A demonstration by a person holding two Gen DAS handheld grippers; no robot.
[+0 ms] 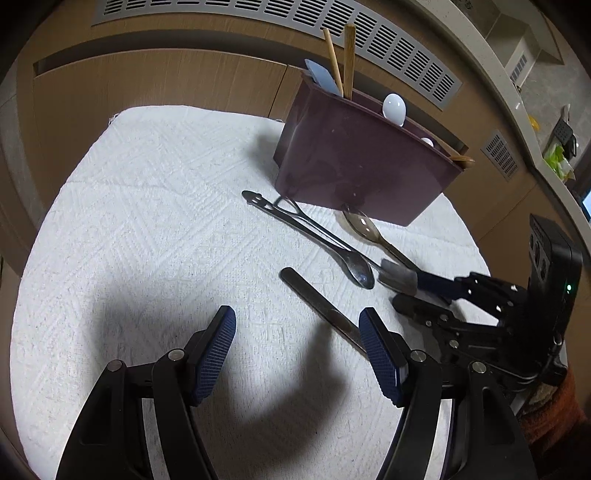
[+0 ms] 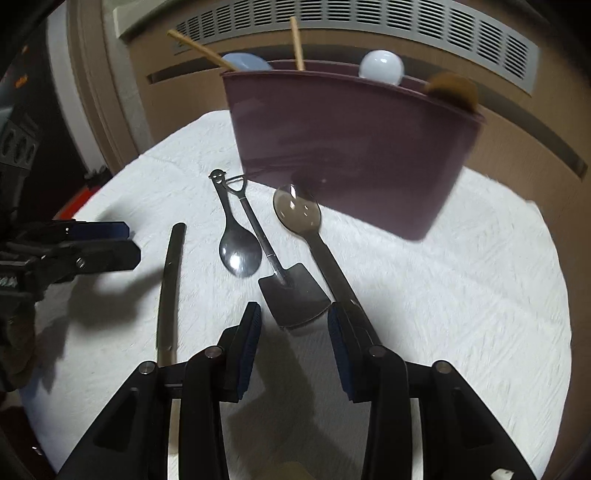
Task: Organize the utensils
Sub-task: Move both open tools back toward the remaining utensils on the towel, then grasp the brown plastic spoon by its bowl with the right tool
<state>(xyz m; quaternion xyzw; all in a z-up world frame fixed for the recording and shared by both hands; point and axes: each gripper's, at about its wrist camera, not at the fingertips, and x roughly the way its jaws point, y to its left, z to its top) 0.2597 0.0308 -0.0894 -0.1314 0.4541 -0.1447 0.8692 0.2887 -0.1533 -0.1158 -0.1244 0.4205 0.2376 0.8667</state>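
Observation:
A maroon utensil holder [image 1: 354, 162] [image 2: 343, 147] stands on the white cloth with chopsticks [image 1: 341, 59] and white spoons [image 1: 393, 106] in it. Before it lie a smiley-handled metal spoon [image 2: 236, 243] [image 1: 314, 236], a shovel-shaped spoon [image 2: 288, 291], a smoky plastic spoon [image 2: 299, 214] [image 1: 364, 225] and a metal knife [image 2: 168, 288] [image 1: 321, 306]. My right gripper [image 2: 293, 326] [image 1: 410, 291] is open, its fingers either side of the shovel spoon's blade, just above the cloth. My left gripper [image 1: 297, 332] [image 2: 118, 243] is open and empty, by the knife.
The white textured cloth [image 1: 147, 221] covers a round table. Wooden cabinet fronts with a metal vent grille [image 1: 258, 14] rise behind it. A counter edge with small items [image 1: 554, 147] runs at the far right.

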